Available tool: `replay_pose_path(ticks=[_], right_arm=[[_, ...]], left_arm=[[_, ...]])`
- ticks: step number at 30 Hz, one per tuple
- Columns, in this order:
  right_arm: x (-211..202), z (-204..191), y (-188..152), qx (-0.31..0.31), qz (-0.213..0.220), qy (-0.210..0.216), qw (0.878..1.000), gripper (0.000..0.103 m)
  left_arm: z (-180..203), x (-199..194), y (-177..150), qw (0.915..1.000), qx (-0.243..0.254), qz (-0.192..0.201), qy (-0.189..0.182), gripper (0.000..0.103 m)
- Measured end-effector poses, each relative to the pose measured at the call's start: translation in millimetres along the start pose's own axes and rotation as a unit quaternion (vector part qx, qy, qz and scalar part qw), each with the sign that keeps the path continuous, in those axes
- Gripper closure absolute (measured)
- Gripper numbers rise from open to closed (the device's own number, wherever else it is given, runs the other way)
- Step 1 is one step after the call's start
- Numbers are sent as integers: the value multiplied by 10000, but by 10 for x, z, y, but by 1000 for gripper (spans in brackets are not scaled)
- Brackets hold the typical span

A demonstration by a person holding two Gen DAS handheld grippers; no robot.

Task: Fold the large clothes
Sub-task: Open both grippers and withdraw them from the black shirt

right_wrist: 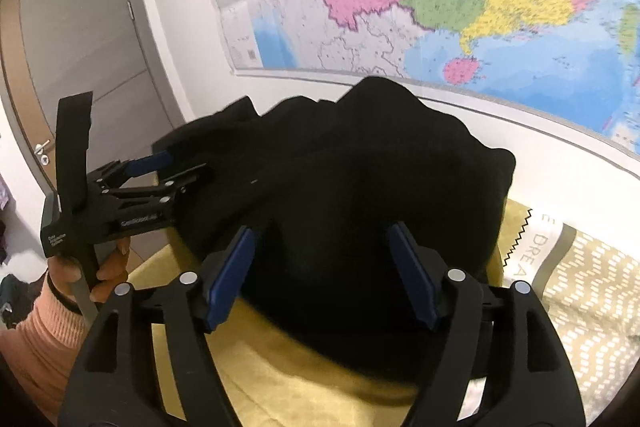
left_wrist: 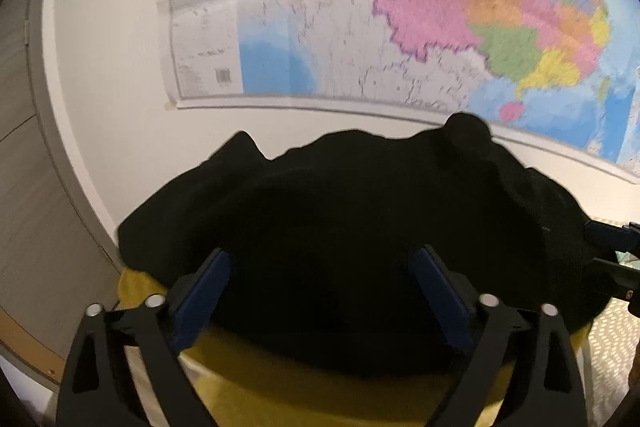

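Note:
A black garment [left_wrist: 340, 227] lies bunched in a heap on a yellow cover [left_wrist: 320, 387], close to the wall. My left gripper [left_wrist: 320, 259] hovers at the heap's near edge, jaws wide apart, nothing pinched between the blue pads. In the right wrist view the same garment [right_wrist: 360, 187] fills the middle. My right gripper [right_wrist: 320, 231] is open over its near edge, its pads clear of the cloth. The left gripper [right_wrist: 188, 163] shows at the left of that view, held by a hand [right_wrist: 108, 267] in a peach sleeve, its tips at the heap's left side.
A large coloured map [left_wrist: 400, 7] hangs on the white wall just behind the heap. A grey door [right_wrist: 80, 47] with a handle stands to the left. Patterned beige-and-white bedding [right_wrist: 580, 287] lies to the right of the yellow cover [right_wrist: 280, 379].

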State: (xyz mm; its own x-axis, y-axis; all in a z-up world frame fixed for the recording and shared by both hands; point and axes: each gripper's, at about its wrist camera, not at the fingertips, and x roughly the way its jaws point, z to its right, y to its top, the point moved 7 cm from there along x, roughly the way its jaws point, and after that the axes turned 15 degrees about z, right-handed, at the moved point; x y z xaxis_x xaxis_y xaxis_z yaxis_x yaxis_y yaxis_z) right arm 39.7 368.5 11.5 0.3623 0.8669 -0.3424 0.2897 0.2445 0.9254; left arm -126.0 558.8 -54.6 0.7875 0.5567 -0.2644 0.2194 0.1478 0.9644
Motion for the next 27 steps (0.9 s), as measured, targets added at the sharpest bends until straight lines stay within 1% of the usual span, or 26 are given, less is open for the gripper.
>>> replay_pose_path(ticks=[1, 2, 4, 5, 6, 7, 10, 12, 17, 21, 27], right_arm=[[-42, -18, -2, -37, 52, -9, 10000, 28], [-92, -42, -16, -93, 93, -44, 9999, 23], [-177, -106, -59, -170, 162, -74, 9997, 20], [-214, -154, -95, -215, 143, -30, 9997, 10], [-244, -188, -128, -244, 126, -33, 9996, 5], [-286, -217, -162, -274, 159, -113, 9994, 6], [-387, -319, -270, -377, 157, -150, 9991, 6], [-458, -367, -331, -446, 193, -194, 9986, 6], [-634, -447, -470, -549, 210, -315, 9978, 6], [-740, -495, -571, -602, 213, -381, 9972, 6], [-813, -530, -742, -519, 124, -407, 9977, 6]], left_arm=[[13, -110, -7, 9999, 12, 118, -21, 9], [22, -177, -14, 9999, 3, 161, -41, 7], [41, -334, -65, 9997, -53, 251, -15, 7], [61, -403, -104, 9996, -60, 272, -16, 7], [70, -445, -141, 9996, -66, 269, 30, 7], [77, -490, -188, 9996, -109, 251, 87, 7], [133, -589, -317, 9997, -209, 127, 33, 7], [154, -685, -406, 9995, -255, 105, 127, 7], [213, -902, -580, 9993, -329, 42, 192, 7], [234, -1039, -661, 9989, -401, 12, 254, 7], [287, -1226, -702, 9988, -320, 53, 362, 7]])
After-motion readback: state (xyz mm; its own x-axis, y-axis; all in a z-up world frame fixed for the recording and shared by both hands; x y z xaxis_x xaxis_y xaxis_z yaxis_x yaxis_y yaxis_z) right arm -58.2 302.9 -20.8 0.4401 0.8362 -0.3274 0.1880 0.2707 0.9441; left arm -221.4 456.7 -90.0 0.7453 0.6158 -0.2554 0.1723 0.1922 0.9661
